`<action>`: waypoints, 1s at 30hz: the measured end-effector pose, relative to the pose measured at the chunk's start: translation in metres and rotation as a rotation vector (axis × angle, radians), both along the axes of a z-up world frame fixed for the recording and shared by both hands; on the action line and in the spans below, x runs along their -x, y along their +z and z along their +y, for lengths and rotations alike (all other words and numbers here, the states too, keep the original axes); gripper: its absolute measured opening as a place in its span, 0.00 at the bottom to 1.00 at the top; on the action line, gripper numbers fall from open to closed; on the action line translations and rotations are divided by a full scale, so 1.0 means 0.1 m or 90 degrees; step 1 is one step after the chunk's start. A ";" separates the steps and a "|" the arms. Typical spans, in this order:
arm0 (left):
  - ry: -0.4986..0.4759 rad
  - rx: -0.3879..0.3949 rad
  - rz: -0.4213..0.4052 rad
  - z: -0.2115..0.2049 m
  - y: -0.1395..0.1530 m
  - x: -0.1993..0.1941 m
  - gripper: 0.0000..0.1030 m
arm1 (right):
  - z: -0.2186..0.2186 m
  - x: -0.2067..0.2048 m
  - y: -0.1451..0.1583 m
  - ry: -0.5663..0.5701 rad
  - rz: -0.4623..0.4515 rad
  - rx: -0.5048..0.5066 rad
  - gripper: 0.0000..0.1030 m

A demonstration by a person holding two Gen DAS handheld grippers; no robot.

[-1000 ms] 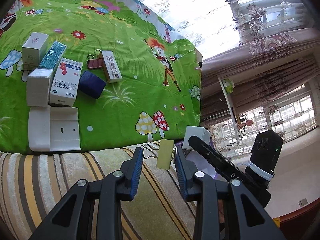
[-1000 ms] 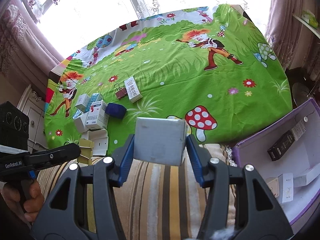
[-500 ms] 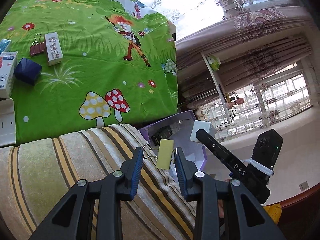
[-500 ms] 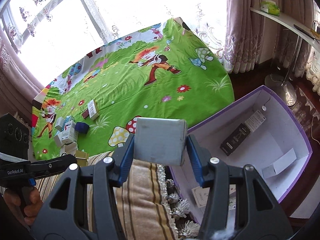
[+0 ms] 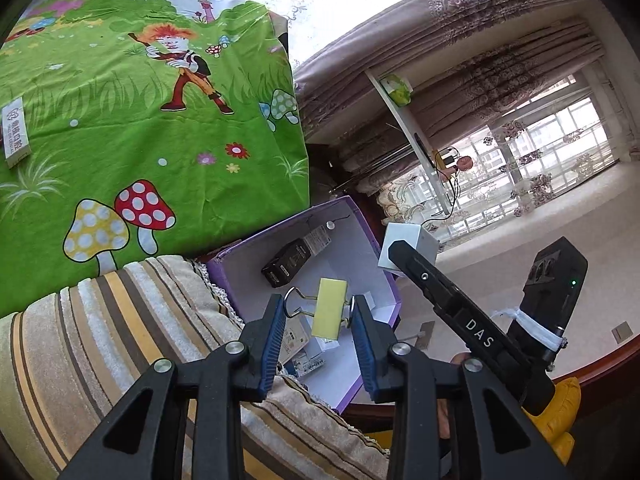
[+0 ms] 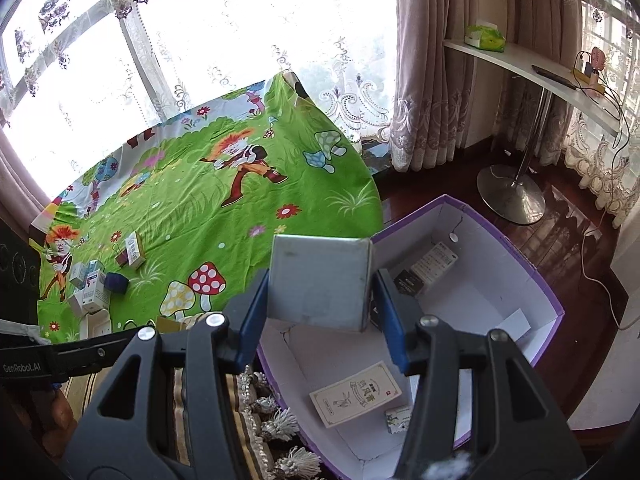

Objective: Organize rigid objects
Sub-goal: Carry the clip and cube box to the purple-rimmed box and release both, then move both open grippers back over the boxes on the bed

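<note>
Over the purple box (image 6: pixel 536 280), the right tool (image 6: pixel 322 300) clamps a light, stiff white carton (image 6: pixel 318 280) by its flat sides, while the left tool (image 5: pixel 320 320), jaws just easing apart, barely pinches a yellow binder clip (image 5: pixel 329 308) by its springy wire handles.

- left tool (image 5: pixel 320 322): matte black plastic arms with triangular cutouts, blue ribbed pads on the inner faces of both fingers, round silver screws at the joints
- right tool (image 6: pixel 320 308): same build from its own camera, black arms, blue pads, silver screw heads (looks like the same model)
- seen from the left camera, the right tool's side shows white "DAS" lettering, a black block at the back with a tiny green light, white tape or cord wound round it and a yellow part underneath
- the left one's side in the right camera reads "GenRobot.AI" in white
</note>
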State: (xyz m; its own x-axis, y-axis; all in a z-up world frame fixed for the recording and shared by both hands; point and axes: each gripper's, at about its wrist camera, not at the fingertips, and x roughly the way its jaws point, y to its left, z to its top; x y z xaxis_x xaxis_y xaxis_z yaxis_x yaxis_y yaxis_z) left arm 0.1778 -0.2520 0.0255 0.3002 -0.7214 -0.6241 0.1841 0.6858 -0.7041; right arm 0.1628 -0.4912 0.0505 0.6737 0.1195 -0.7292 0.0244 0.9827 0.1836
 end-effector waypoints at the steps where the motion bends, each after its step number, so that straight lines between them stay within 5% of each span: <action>1: -0.004 -0.002 0.000 -0.02 0.00 -0.01 0.38 | -0.02 0.00 0.00 -0.001 0.000 -0.004 0.54; 17: 0.010 0.007 -0.007 0.11 0.03 0.03 0.44 | 0.08 0.02 0.06 0.021 -0.004 -0.010 0.63; 30: 0.083 -0.022 -0.059 0.55 0.21 0.06 0.45 | 0.36 0.02 0.12 0.067 -0.003 -0.004 0.65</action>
